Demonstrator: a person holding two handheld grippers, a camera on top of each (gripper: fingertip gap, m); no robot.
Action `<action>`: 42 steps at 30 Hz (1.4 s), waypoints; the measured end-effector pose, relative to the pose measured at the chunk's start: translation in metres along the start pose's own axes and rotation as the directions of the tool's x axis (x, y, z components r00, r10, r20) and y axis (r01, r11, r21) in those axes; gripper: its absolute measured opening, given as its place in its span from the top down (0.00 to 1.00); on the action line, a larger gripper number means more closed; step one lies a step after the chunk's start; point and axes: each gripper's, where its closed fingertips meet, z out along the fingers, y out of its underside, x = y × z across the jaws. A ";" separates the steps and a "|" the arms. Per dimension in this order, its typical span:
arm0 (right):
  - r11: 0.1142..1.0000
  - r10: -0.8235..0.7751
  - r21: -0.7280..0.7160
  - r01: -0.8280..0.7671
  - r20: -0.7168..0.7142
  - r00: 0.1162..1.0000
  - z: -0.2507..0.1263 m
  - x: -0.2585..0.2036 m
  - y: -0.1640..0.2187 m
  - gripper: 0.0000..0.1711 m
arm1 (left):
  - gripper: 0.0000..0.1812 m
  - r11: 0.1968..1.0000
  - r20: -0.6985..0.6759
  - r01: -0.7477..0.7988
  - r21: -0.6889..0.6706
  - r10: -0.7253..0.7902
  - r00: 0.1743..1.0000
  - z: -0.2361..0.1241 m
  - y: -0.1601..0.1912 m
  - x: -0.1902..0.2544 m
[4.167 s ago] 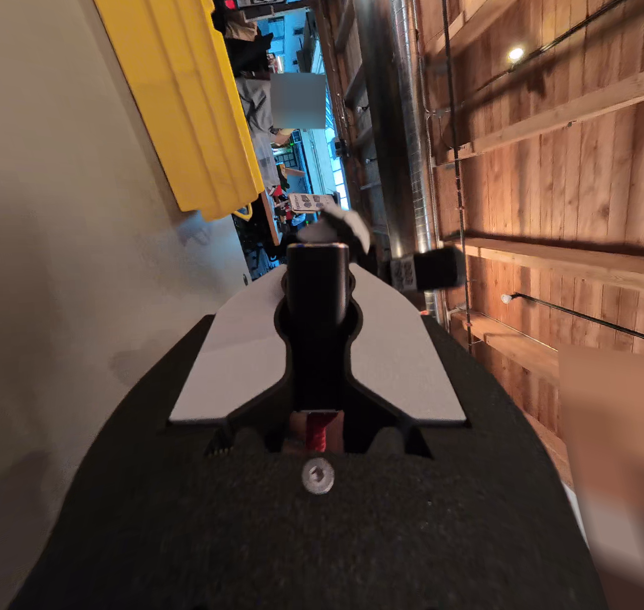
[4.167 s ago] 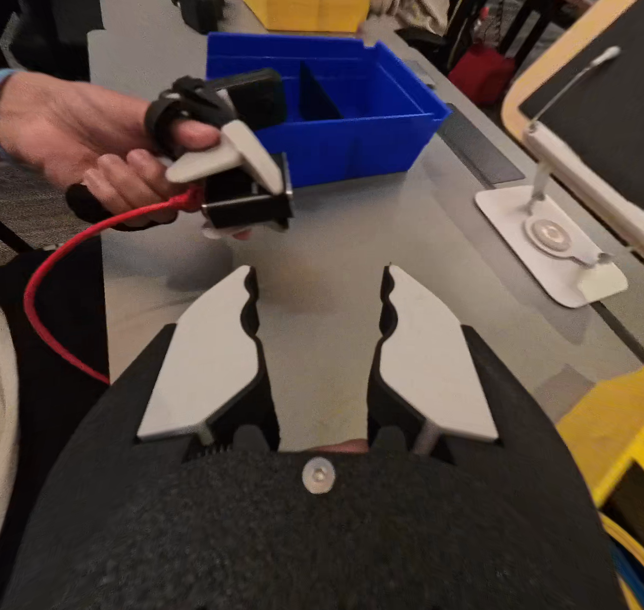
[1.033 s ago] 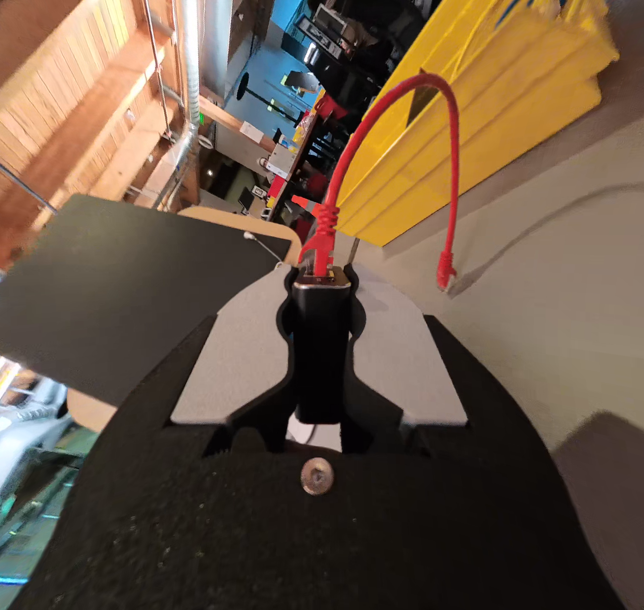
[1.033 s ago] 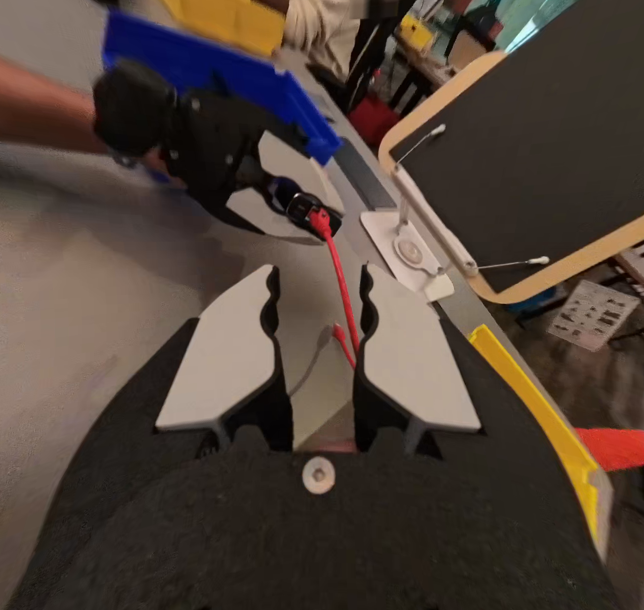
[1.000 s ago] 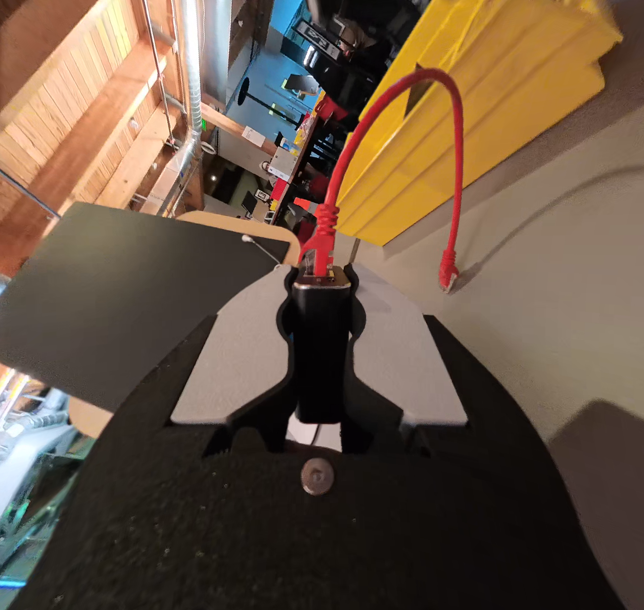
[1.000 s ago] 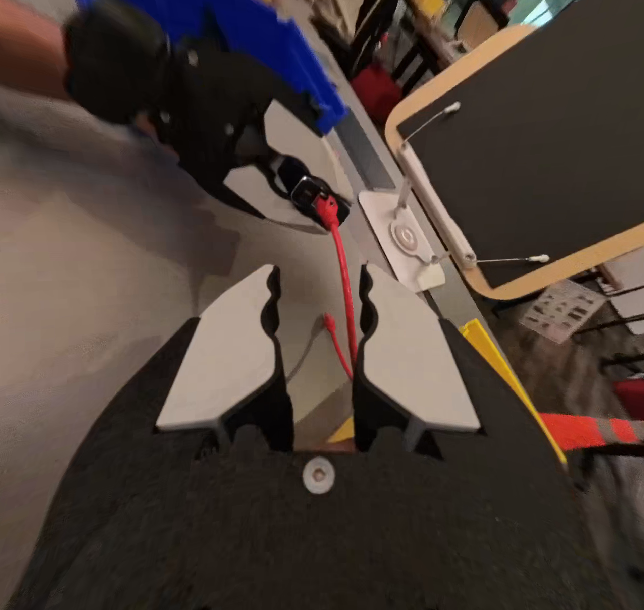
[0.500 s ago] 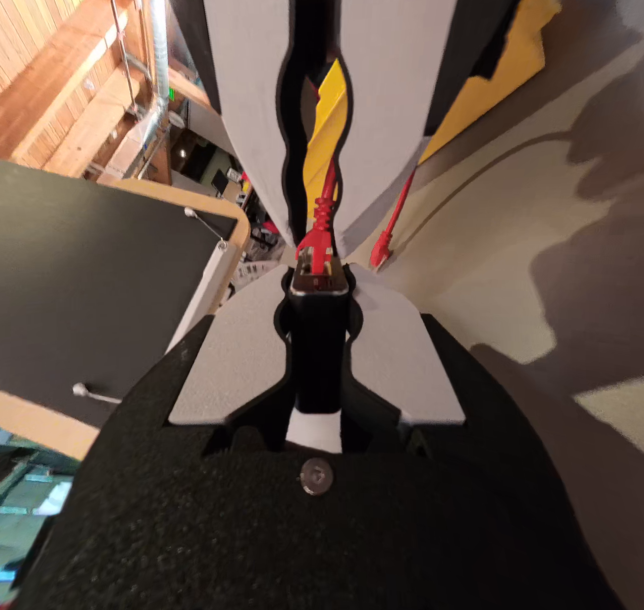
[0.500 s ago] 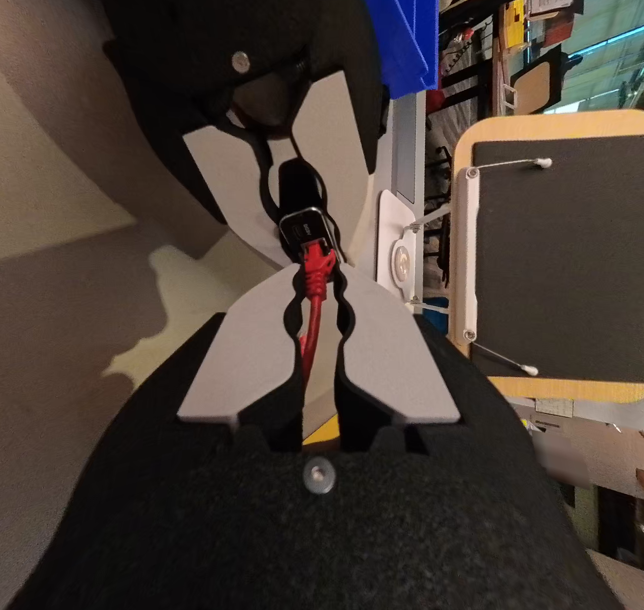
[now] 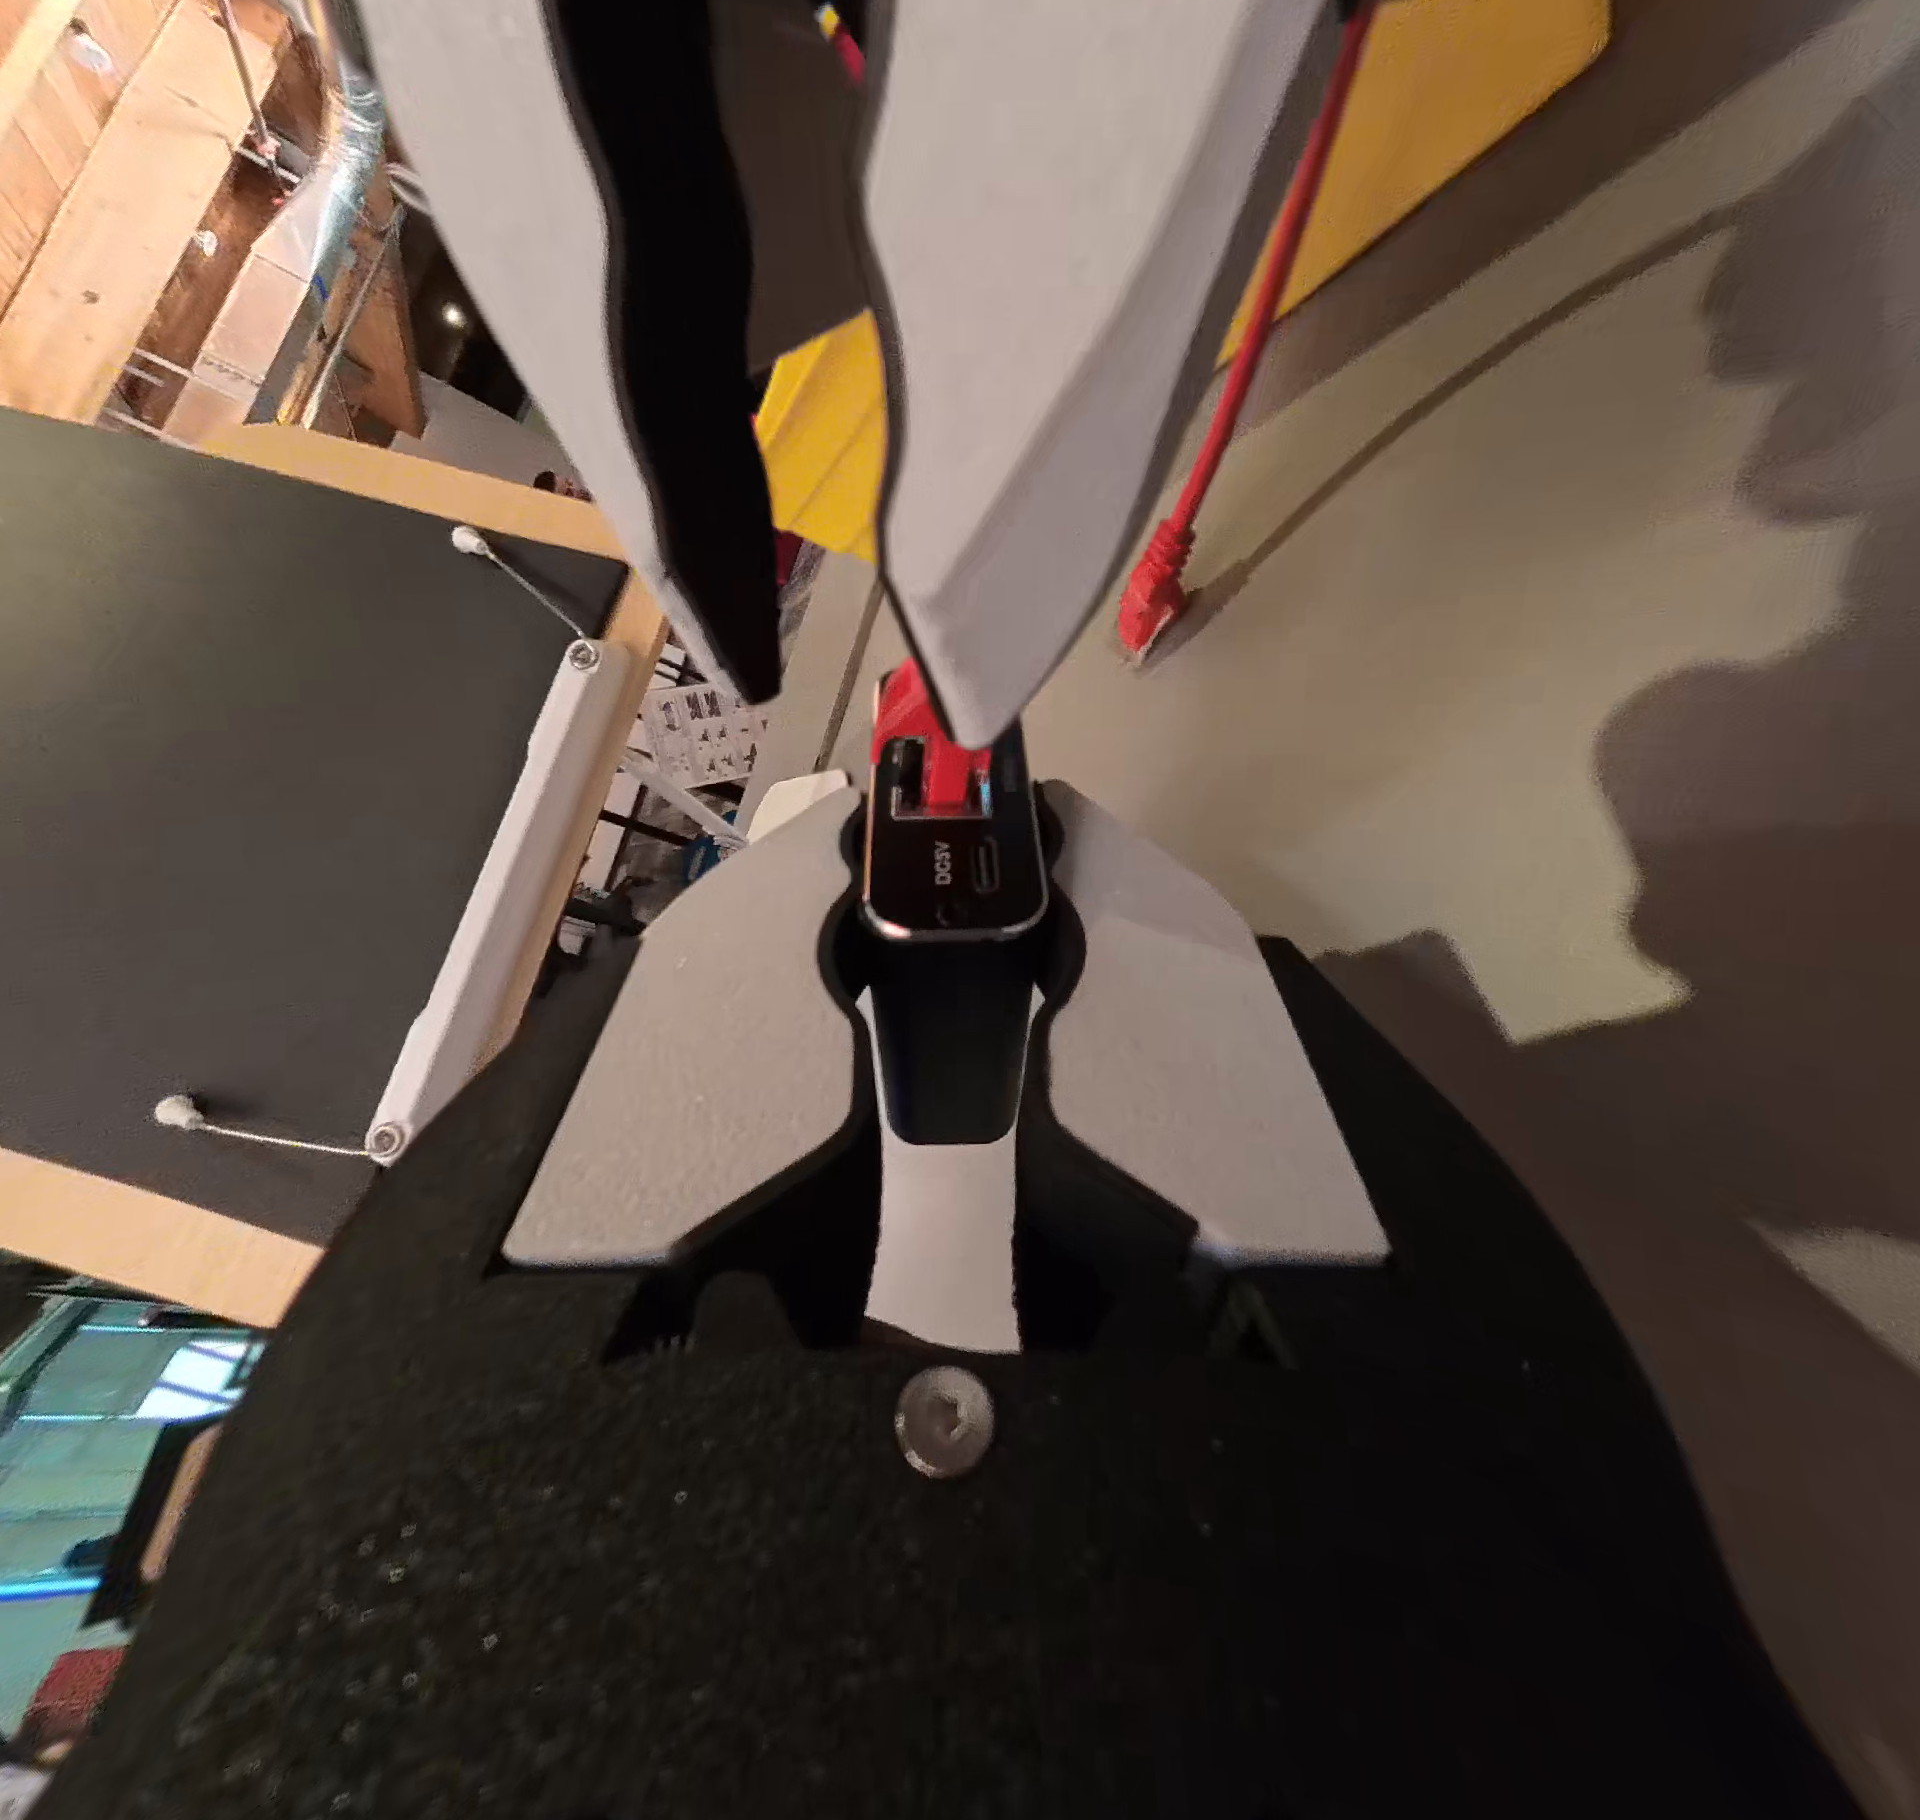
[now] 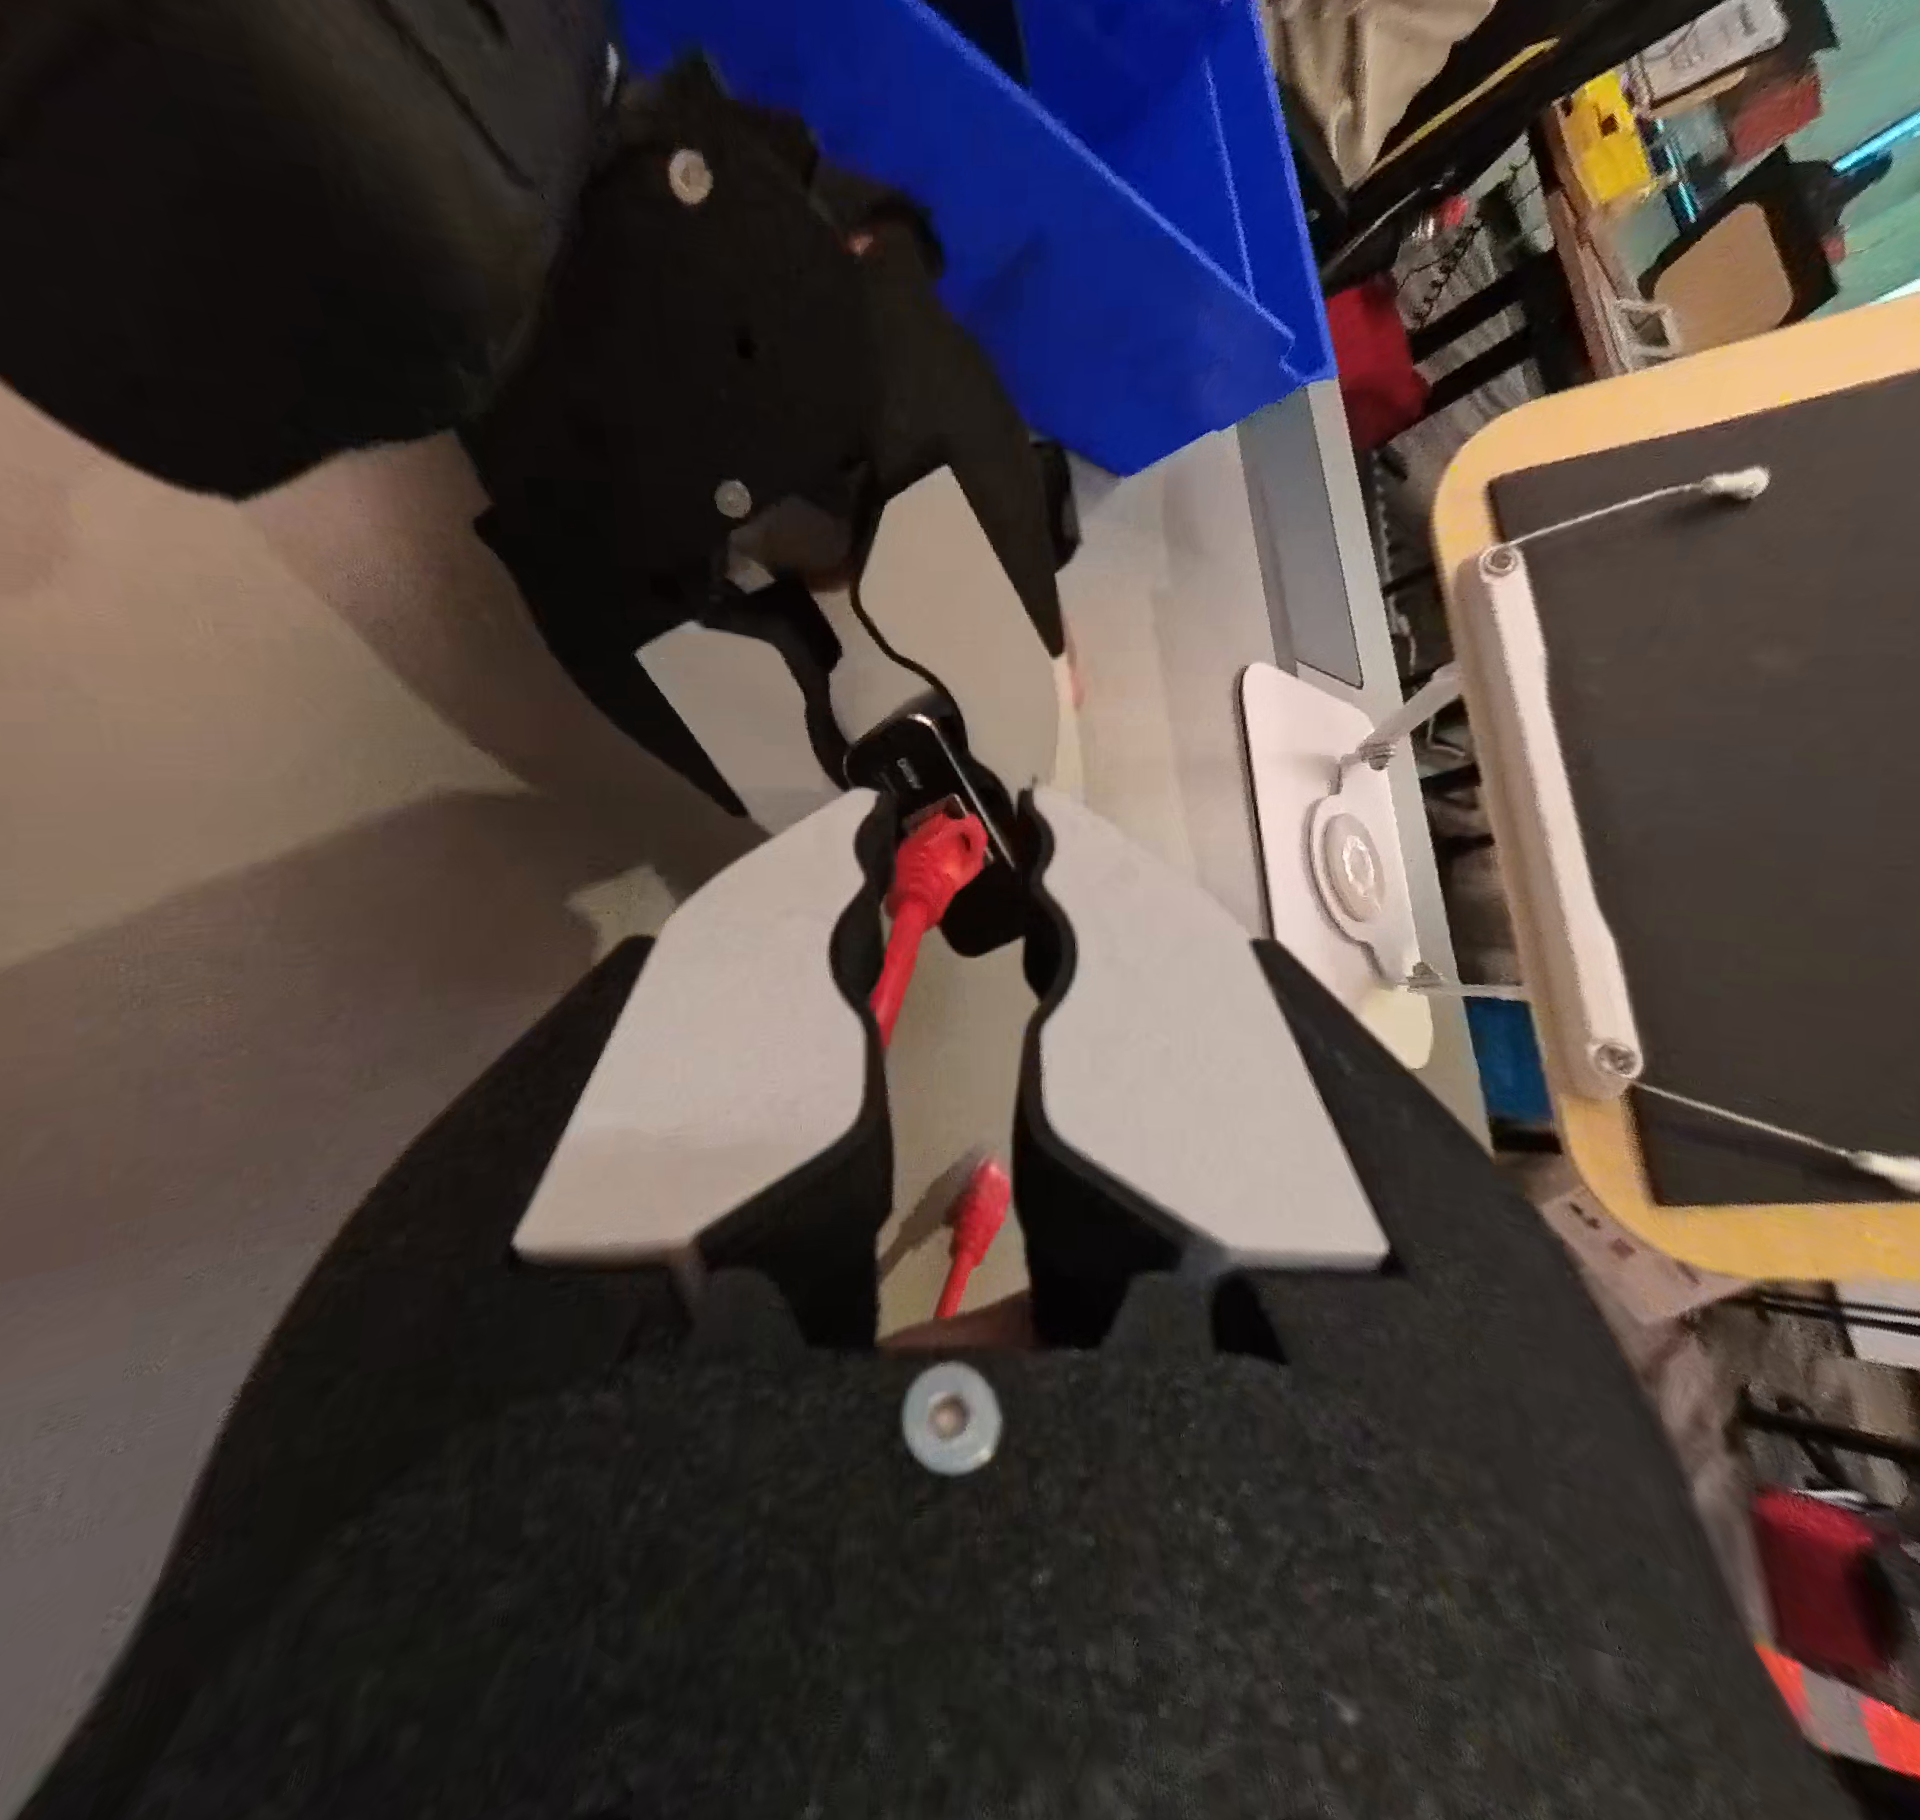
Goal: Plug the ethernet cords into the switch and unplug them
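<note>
My left gripper is shut on a small black switch, held above the table with its port face pointing away. A red ethernet plug sits in one port. My right gripper reaches in from above, its jaws narrowly apart on either side of that plug. In the right wrist view the plug lies between the tips of my right gripper, against the switch held by the left gripper. The cord's free end rests on the table and also shows in the right wrist view.
A yellow bin stands behind the cord. A blue bin stands behind the left gripper. A black board with a wooden rim on a white stand base is at the table's edge. The beige table lies below. The gap from one gripper's tips to the other's is roughly 6 cm.
The right gripper narrowed its jaws and moved up to the switch, so its tips now straddle the red plug. The left gripper kept its hold and tilted the switch's port face into view.
</note>
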 end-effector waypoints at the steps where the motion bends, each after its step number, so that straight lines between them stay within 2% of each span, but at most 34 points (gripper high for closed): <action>1: 0.998 -0.054 -0.035 0.054 -0.001 0.999 0.001 -0.001 0.004 0.86 | 0.85 1.000 0.000 -0.016 -0.006 0.016 1.000 0.000 0.000 0.001; 4: 0.975 -0.198 -0.098 0.198 0.002 0.980 0.007 -0.006 0.009 0.86 | 0.86 1.000 -0.001 -0.020 -0.015 0.020 1.000 0.000 0.000 0.002; 7: 0.952 -0.278 -0.136 0.273 -0.016 0.961 0.010 -0.004 0.013 0.89 | 0.85 1.000 0.003 -0.015 -0.022 0.015 1.000 0.000 0.001 -0.001; 17: 0.946 -0.279 -0.173 0.275 0.001 0.960 0.014 -0.001 0.023 0.92 | 0.86 0.999 -0.019 -0.012 -0.029 0.012 1.000 0.000 0.002 0.003; 21: 0.950 -0.204 -0.234 0.208 0.041 0.978 0.019 -0.005 0.034 0.94 | 0.85 0.998 -0.034 -0.028 -0.049 0.026 0.999 0.001 0.005 0.008; 28: 0.968 -0.128 -0.212 0.132 0.034 0.991 0.016 -0.008 0.032 0.94 | 0.85 0.999 -0.050 0.035 -0.035 -0.036 0.998 0.001 0.003 0.009; 29: 0.967 -0.136 -0.214 0.139 0.031 0.990 0.013 -0.007 0.032 0.94 | 0.85 0.997 -0.041 0.046 -0.062 -0.049 0.998 0.002 0.007 0.008; 31: 0.975 -0.111 -0.190 0.112 0.016 0.994 -0.003 -0.004 0.032 0.93 | 0.85 0.973 0.026 0.054 -0.224 -0.049 0.998 0.003 0.045 -0.010; 32: 0.986 -0.067 -0.153 0.066 -0.002 0.998 -0.013 0.000 0.031 0.94 | 0.85 0.971 0.062 0.108 -0.213 -0.097 0.993 0.001 0.053 -0.023; 35: 0.986 0.000 -0.165 -0.007 -0.045 0.999 -0.034 0.008 0.037 0.94 | 0.85 0.980 0.133 0.155 -0.123 -0.139 0.981 -0.002 0.025 -0.040; 38: 0.994 0.074 -0.079 -0.078 -0.057 0.996 -0.045 0.001 0.014 0.94 | 0.85 0.973 0.142 0.186 -0.136 -0.167 0.976 0.002 0.018 -0.032; 42: 0.984 0.167 0.069 -0.162 -0.074 0.983 -0.070 -0.015 -0.026 0.94 | 0.86 0.927 0.163 0.348 -0.142 -0.325 0.932 -0.001 0.040 -0.042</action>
